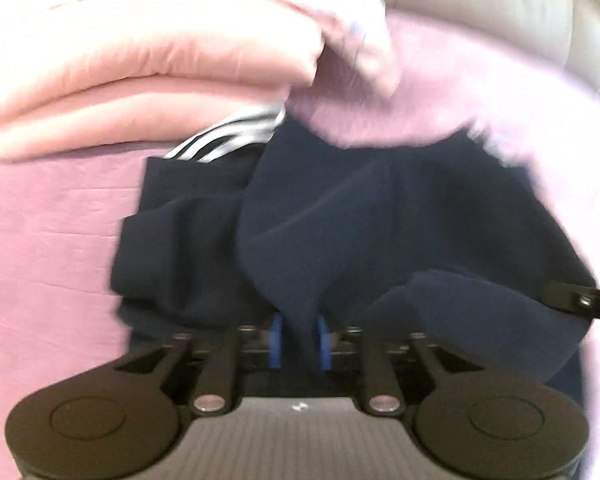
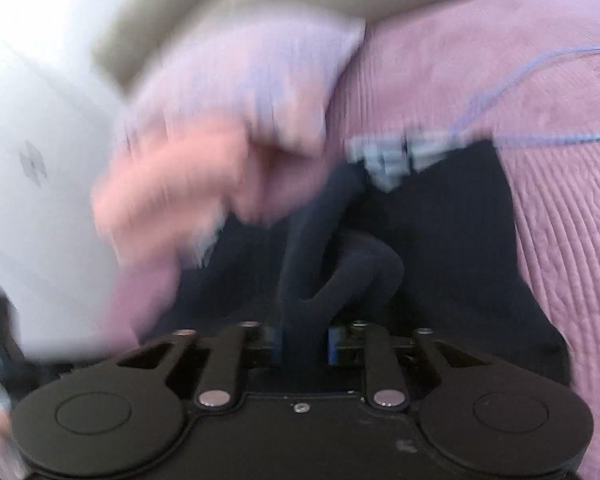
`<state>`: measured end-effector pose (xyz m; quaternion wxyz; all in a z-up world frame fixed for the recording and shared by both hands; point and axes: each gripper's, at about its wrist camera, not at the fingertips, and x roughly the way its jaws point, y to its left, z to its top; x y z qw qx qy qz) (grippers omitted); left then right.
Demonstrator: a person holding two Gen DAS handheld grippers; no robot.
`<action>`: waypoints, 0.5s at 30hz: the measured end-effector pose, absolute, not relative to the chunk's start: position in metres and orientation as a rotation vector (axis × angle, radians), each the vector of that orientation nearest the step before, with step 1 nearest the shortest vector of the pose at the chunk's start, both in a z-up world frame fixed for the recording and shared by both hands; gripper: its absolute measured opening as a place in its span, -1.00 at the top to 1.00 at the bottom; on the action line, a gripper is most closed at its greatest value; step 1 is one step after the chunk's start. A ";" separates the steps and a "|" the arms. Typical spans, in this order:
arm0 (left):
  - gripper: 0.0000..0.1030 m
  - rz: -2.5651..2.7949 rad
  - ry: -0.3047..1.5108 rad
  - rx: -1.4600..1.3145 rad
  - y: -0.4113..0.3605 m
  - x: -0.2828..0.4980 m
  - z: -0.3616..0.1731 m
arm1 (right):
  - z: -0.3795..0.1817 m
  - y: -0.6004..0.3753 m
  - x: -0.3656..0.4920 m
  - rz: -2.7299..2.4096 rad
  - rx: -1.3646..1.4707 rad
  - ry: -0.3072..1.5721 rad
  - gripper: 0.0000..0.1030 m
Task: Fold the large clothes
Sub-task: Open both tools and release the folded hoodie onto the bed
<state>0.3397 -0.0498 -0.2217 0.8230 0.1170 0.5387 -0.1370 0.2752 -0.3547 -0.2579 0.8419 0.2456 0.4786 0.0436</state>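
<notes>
One navy garment (image 1: 340, 216): dark blue, large, lying crumpled on the pink bedspread (image 1: 48, 232), with several loose folds and a striped black-and-white band at its far edge. A ridge of its cloth rises toward each camera and runs in between the fingers of each tool.

Two grippers, one per hand.
- Left gripper (image 1: 300, 342): two blue pads (image 1: 275, 340) set narrowly, with a pinch of the navy cloth clamped between them.
- Right gripper (image 2: 304, 344): fingers likewise drawn close on a twisted rope of the same cloth. In the left wrist view a black part of it shows at the garment's right edge (image 1: 580, 300).

One folded pink stack (image 1: 152, 76): thick, peach-pink, at least two layers showing at its rounded edge (exact count not readable), resting on the bedspread beyond the navy garment and just touching or overlapping its striped end.

One pale lilac pillow (image 2: 252, 80): behind the stack, heavily smeared in the right wrist view.

One blue cable (image 2: 540, 80): thin, looping across the bedspread to the right of the garment.

One beige padded headboard (image 1: 500, 12): behind the bed.

One white object (image 2: 32, 152) with a grey mark: at the left of the right wrist view, too blurred to identify.
</notes>
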 end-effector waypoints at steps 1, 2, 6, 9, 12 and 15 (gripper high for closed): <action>-0.01 -0.274 1.168 0.291 -0.053 0.340 -0.232 | -0.268 -0.346 0.279 0.001 0.403 1.090 -0.60; -0.17 -0.278 1.177 0.310 -0.052 0.336 -0.238 | -0.277 -0.338 0.282 -0.080 0.284 1.147 -0.60; -0.44 -0.315 1.147 0.359 -0.060 0.325 -0.242 | -0.270 -0.328 0.281 -0.057 0.252 1.088 -0.58; -0.53 -0.329 1.126 0.378 -0.063 0.316 -0.236 | -0.254 -0.323 0.283 -0.011 0.288 0.965 -0.60; -0.56 -0.314 1.144 0.368 -0.068 0.317 -0.239 | -0.252 -0.316 0.283 0.053 0.316 0.911 -0.60; -0.62 -0.322 1.154 0.361 -0.070 0.314 -0.241 | -0.262 -0.306 0.289 0.119 0.331 0.931 -0.60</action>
